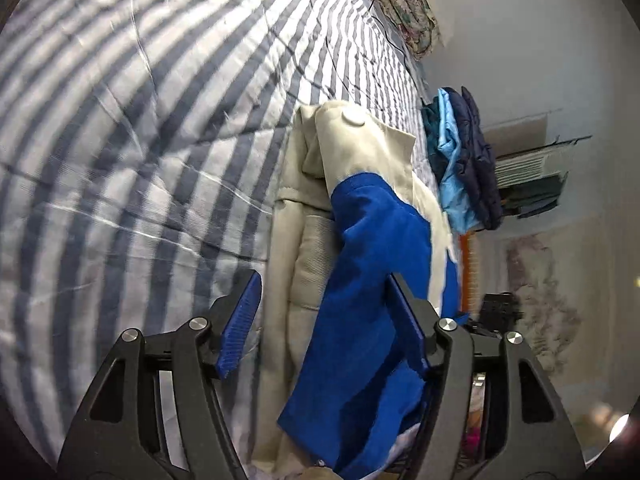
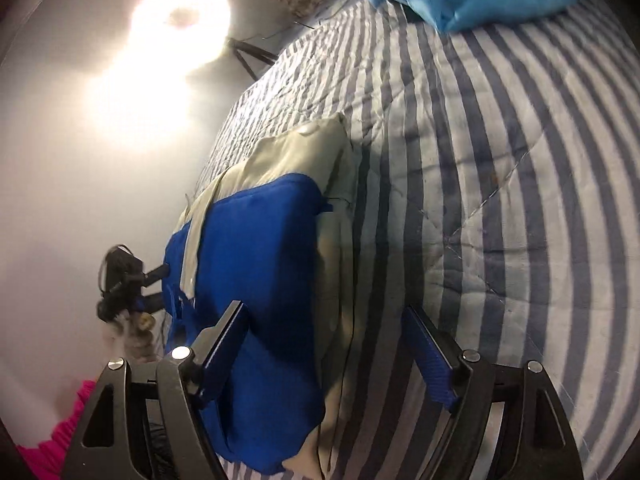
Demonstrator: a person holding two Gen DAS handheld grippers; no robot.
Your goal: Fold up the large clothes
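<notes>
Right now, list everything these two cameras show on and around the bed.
Jacket: one, cream and royal blue, lying on the bedspread between both sets of fingers.
Bedspread: one, blue and white stripes, quilted, covering the bed.
Stack of folded clothes: one, teal, light blue and navy, far side of the bed.
Floral pillow: one, pale patterned, at the head of the bed.
Ring light: one, glaring white, beside the bed.
Pink fabric: one piece, lower left edge of the right view.
Left gripper: black, blue fingers, open.
Right gripper: black, blue fingers, open.
</notes>
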